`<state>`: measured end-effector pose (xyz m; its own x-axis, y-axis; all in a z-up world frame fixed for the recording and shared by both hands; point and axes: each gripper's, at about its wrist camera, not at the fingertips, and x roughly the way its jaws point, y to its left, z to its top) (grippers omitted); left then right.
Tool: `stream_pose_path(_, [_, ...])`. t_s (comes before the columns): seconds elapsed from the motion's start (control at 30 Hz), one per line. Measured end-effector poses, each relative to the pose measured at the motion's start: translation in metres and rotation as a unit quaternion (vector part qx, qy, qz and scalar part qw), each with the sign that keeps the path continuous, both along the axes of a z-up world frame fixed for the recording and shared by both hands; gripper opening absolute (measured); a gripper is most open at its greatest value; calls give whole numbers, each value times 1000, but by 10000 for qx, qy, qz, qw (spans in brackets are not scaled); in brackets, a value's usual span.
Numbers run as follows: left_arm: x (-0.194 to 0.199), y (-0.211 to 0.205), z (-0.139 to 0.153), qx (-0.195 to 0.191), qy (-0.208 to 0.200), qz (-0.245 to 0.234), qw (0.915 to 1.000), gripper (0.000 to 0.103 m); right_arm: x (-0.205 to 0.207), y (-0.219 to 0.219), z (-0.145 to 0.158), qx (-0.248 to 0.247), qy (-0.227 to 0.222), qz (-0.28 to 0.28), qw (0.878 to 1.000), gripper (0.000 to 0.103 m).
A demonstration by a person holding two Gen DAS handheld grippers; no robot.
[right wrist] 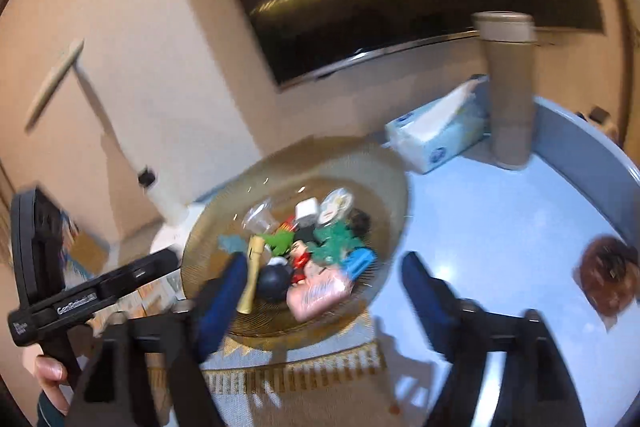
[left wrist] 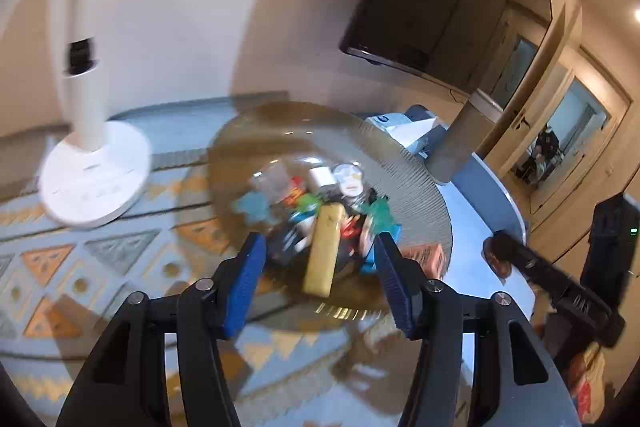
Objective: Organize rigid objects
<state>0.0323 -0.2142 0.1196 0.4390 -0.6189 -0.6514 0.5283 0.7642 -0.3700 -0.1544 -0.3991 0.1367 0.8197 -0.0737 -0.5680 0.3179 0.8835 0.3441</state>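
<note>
Your left gripper [left wrist: 320,267] hangs above the near rim of the glass bowl [left wrist: 240,147], jaws spread wide and empty, blue pads [left wrist: 244,283] flanking the pile without touching it, tips aimed toward 12 o'clock at the bowl's middle. Your right gripper [right wrist: 320,291] is also spread wide and holds nothing; its left pad [right wrist: 222,299] overlaps the bowl's [right wrist: 360,163] near rim at 7 o'clock, the right pad over the blue table [right wrist: 500,227] at 5 o'clock of the bowl. In the right wrist view your left hand [right wrist: 50,379] grips the other tool's black handle at 8 o'clock. The bowl sits at the table edge, full of small rigid toys, all motion-blurred. The yellow bar [left wrist: 324,251] lies on top, long axis running 6 to 12 o'clock in the left view, near end low by the rim. In the right view it [right wrist: 252,275] tilts slightly, top toward 12. The pink box [right wrist: 320,291] lies flat at the bowl's near side, long axis roughly 8 to 2 o'clock. A tissue box [right wrist: 436,131] and a tall grey tumbler [right wrist: 510,87] stand at 1 o'clock behind the bowl, a brown coaster [right wrist: 608,275] at 3 o'clock.
</note>
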Motion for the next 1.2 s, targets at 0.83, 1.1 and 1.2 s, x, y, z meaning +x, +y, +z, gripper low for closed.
stream_pose_path(0.83, [-120, 166, -47, 1993, -1292, 1705, 9563, 101, 13, 233, -81, -1136, 1344, 1887, 9661, 100])
stream_pose_path(1.1, [-82, 179, -81, 2054, -345, 1898, 9595, 101, 63, 242, -95, -971, 1510, 1918, 9649, 100])
stream_pose_path(1.2, [-82, 183, -82, 1984, -291, 1982, 9594, 101, 73, 239, -103, -857, 1483, 1816, 9683, 100])
